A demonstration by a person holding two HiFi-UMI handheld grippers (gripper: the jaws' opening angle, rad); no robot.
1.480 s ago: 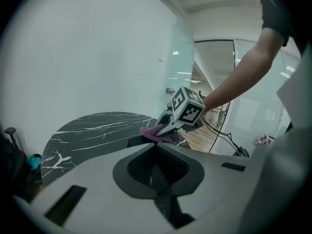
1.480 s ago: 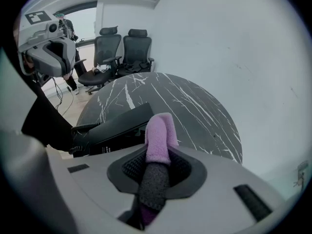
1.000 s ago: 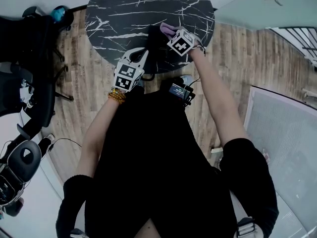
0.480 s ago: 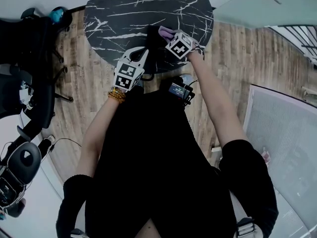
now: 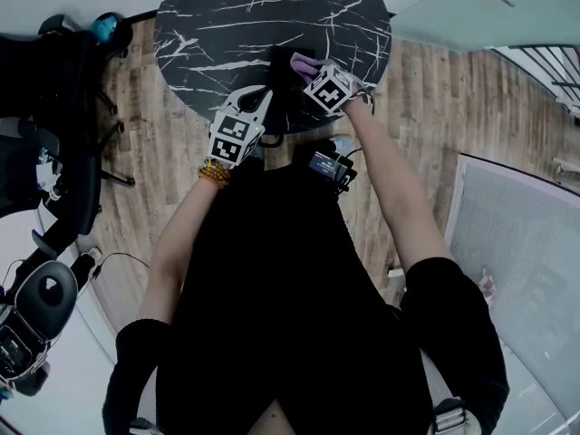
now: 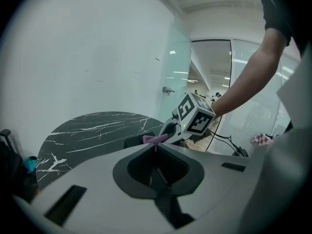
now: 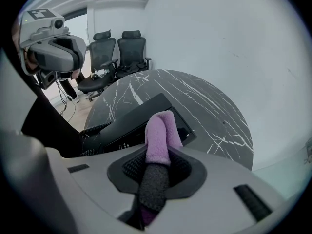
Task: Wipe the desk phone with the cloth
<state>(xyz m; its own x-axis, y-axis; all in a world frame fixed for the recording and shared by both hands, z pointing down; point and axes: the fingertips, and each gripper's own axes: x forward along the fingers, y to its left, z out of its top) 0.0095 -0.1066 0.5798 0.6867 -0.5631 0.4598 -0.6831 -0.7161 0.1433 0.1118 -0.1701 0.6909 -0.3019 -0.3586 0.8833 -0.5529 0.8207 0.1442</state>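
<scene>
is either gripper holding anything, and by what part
The right gripper pinches the purple cloth at its bunched middle, a folded end sticking out past the jaws. The left gripper is shut on nothing.

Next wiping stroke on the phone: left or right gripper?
Right, most likely. The right gripper is shut on the purple cloth, with the desk phone directly ahead of it. The left gripper is shut on nothing, off to the side.

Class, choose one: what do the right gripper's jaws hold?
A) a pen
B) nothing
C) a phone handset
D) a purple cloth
D: in the right gripper view, the right gripper has its jaws shut on the purple cloth, with the black desk phone beyond it.
</scene>
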